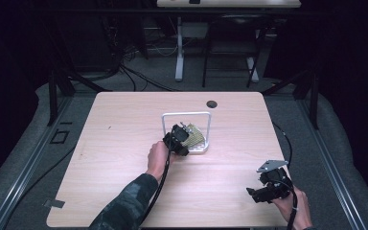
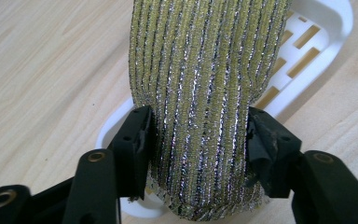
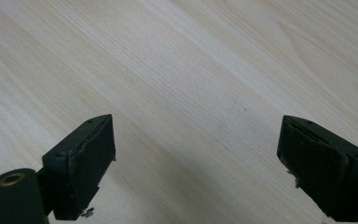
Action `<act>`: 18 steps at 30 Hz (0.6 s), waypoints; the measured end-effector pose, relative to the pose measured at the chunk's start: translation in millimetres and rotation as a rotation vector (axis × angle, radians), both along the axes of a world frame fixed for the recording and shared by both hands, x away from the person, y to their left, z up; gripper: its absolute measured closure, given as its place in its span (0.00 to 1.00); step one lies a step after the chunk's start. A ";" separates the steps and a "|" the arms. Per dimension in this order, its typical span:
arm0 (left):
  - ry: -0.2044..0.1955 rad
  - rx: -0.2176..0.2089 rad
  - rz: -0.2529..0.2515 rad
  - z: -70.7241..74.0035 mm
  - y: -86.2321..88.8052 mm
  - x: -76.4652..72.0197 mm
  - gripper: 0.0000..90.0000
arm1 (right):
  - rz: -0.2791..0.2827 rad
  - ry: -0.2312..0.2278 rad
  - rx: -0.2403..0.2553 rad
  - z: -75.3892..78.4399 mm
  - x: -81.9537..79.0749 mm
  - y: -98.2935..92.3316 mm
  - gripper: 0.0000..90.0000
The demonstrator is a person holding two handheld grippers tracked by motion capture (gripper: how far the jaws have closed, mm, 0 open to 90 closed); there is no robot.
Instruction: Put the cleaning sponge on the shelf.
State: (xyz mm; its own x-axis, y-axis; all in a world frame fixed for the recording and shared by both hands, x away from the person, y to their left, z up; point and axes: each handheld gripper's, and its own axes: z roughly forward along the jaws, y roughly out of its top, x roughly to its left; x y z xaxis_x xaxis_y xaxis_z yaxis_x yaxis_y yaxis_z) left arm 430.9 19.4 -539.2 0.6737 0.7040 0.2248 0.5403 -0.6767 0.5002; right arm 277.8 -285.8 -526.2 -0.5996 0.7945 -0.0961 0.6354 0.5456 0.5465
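Seen from the high view, the wooden table [image 1: 124,143] carries a small white rack [image 1: 188,125] a little beyond its middle. This rack has a tall wire frame and a low base. A yellow-green ribbed cloth [image 1: 195,136] lies on the base, inside the frame. The left gripper [image 1: 178,140] is held by the left hand [image 1: 158,158] and it is at the near left side of the rack, right at the cloth. The right gripper [image 1: 268,184] is well apart from it, near the front right corner of the table, in the right hand [image 1: 292,203], with nothing at its jaws.

Next, the left gripper view looks along the two black jaws. The cloth [image 2: 205,93], with its glittering silver and yellow stripes, stands between them and hangs over the white slotted base of the rack [image 2: 317,42]. Both pads are at the edges of the cloth, one on each side. The jaws are at a middle width, not wide. Whether the pads really press the cloth or are only beside it cannot be told.

Finally, the right gripper view shows its two jaws wide apart, above the bare wood of the table [image 3: 191,70]. Nothing is between them.
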 end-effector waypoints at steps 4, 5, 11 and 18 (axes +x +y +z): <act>0.002 -0.016 -0.004 0.8 -1.8 -0.7 0.38 | -0.001 -0.002 -0.001 0.3 -0.3 -0.1 0.12; 0.002 -0.016 -0.009 1.0 -3.4 -1.2 0.36 | -0.001 -0.007 0.000 1.2 -0.6 -0.5 0.12; -0.008 -0.022 -0.020 3.1 -5.7 -3.4 0.28 | -0.004 -0.003 -0.001 0.4 -0.4 -0.8 0.11; -0.022 -0.032 -0.036 12.7 -5.0 -7.2 0.19 | -0.003 -0.004 0.005 1.0 -0.6 -1.0 0.10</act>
State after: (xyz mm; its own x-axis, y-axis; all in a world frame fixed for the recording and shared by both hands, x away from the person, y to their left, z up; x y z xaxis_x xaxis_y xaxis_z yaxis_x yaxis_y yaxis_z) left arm 423.8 14.4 -526.5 0.6942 0.6863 0.2172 0.5042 -0.6789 0.5338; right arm 277.2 -286.8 -525.1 -0.5970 0.7967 -0.0946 0.6347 0.5411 0.5517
